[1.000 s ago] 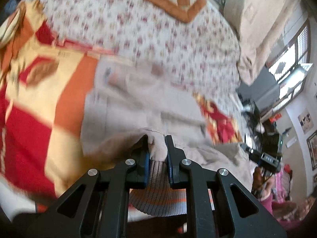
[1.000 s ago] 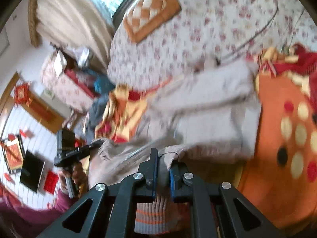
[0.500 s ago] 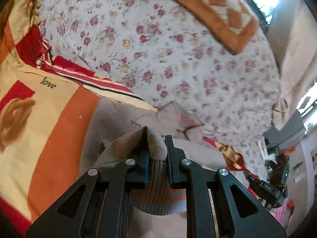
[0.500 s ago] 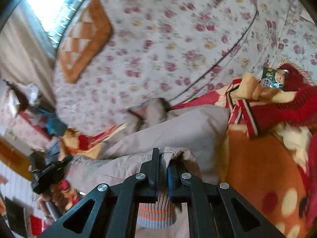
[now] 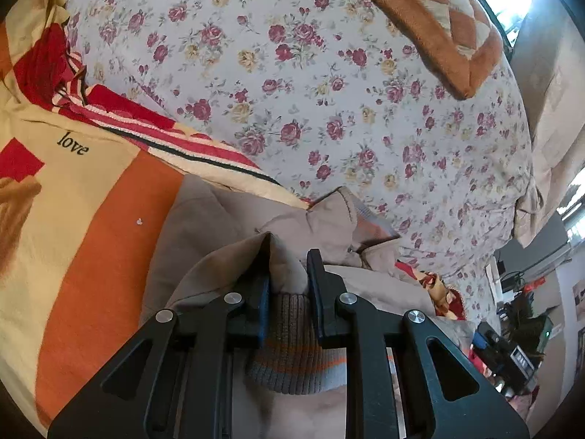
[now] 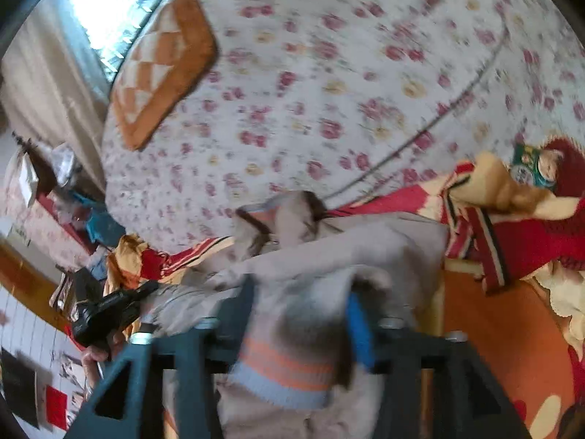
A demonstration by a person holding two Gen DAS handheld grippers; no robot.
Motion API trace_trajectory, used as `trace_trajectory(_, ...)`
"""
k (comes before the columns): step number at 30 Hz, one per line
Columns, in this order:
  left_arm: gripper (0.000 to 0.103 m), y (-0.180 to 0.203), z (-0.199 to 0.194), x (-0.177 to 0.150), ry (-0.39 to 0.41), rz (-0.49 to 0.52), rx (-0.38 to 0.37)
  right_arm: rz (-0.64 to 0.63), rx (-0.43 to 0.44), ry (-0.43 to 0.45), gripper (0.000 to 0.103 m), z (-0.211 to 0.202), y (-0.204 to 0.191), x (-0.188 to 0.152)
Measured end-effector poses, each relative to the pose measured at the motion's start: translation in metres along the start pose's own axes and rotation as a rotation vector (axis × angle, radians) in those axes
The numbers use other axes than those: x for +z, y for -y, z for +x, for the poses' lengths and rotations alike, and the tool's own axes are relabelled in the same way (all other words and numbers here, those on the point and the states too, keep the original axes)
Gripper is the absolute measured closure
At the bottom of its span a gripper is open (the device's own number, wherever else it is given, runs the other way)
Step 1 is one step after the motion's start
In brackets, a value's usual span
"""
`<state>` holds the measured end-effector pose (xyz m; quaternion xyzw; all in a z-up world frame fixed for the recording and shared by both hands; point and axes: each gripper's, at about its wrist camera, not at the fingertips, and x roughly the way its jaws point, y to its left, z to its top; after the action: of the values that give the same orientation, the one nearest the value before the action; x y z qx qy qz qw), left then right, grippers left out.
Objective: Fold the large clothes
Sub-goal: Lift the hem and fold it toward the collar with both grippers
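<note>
A beige jacket point(image 5: 204, 226) with a ribbed, orange-striped hem lies on an orange and cream blanket point(image 5: 91, 219) on the bed. My left gripper point(image 5: 289, 267) is shut on the jacket's hem edge, the knit band point(image 5: 292, 344) hanging between the fingers. In the right wrist view the jacket point(image 6: 365, 248) is folded over toward its collar point(image 6: 278, 216). My right gripper point(image 6: 303, 303) has its jaws spread wide, with the hem band point(image 6: 285, 362) lying loose between them; the view is blurred.
A floral bedspread point(image 5: 329, 91) covers the far bed, with a checked orange cushion point(image 5: 438, 18) on it. A red and cream striped cloth point(image 6: 512, 234) lies bunched at the right. The left gripper point(image 6: 109, 311) shows at the bed's left edge, with room clutter behind.
Both grippers carried the hem forward over the jacket toward the collar. My right gripper's jaws have opened and let go of the hem. The left stays shut.
</note>
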<state>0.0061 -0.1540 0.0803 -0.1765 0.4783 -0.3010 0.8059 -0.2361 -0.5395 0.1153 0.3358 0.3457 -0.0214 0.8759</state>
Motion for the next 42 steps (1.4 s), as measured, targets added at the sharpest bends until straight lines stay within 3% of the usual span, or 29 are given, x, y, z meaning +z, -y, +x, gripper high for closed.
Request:
trace_trajectory(4,0.087,0.0,-0.001,0.0,0.001,-0.008,-0.006,-0.074,-0.022,-0.013,0.048,-0.008,-0.017,-0.006)
trace_trajectory(6,0.087,-0.001,-0.001,0.0,0.0,-0.013,-0.01,-0.179,-0.027,-0.022,0.026,-0.008,-0.035,-0.01)
trace_trajectory(8,0.087,-0.001,-0.001,0.0,-0.001,-0.013,-0.008,-0.33,-0.034,-0.017,0.019,-0.006,-0.06,-0.018)
trace_trajectory(10,0.087,-0.001,0.0,-0.001,-0.004,-0.008,-0.003,-0.474,-0.036,-0.038,0.019,0.002,-0.084,-0.03)
trace_trajectory(13,0.087,-0.003,0.001,0.0,-0.008,-0.012,-0.005,-0.573,-0.017,-0.076,0.017,0.018,-0.102,-0.042)
trace_trajectory(16,0.087,-0.003,0.002,0.0,-0.008,-0.013,-0.004,-0.655,-0.088,-0.118,0.017,0.04,-0.107,-0.054)
trace_trajectory(25,0.087,-0.003,0.006,-0.004,-0.014,-0.01,0.007,-0.645,-0.106,-0.123,0.017,0.048,-0.097,-0.054)
trace_trajectory(26,0.087,-0.003,0.006,-0.004,-0.014,-0.01,0.007,-0.652,-0.109,-0.138,0.022,0.052,-0.097,-0.055)
trace_trajectory(28,0.087,-0.002,0.006,-0.004,-0.013,-0.009,0.005,-0.718,-0.179,-0.178,0.042,0.068,-0.099,-0.06)
trace_trajectory(29,0.087,-0.002,0.006,-0.004,-0.013,-0.007,0.004,-0.76,-0.231,-0.196,0.061,0.076,-0.1,-0.062)
trace_trajectory(30,0.087,-0.001,0.007,-0.004,-0.016,-0.004,0.0,-0.79,-0.27,-0.215,0.073,0.083,-0.1,-0.064)
trace_trajectory(31,0.087,-0.001,0.007,-0.004,-0.018,-0.004,-0.003,-0.797,-0.29,-0.238,0.077,0.09,-0.097,-0.065)
trace_trajectory(33,0.087,0.0,0.007,-0.003,-0.021,-0.005,-0.011,-0.779,-0.285,-0.245,0.083,0.093,-0.093,-0.063)
trace_trajectory(37,0.087,0.005,0.001,0.008,-0.017,-0.021,-0.081,-0.65,-0.279,-0.158,0.085,0.079,-0.084,-0.037)
trace_trajectory(42,0.086,0.022,0.01,0.034,0.025,0.043,-0.051,-0.56,-0.283,-0.089,0.086,0.081,-0.082,0.0)
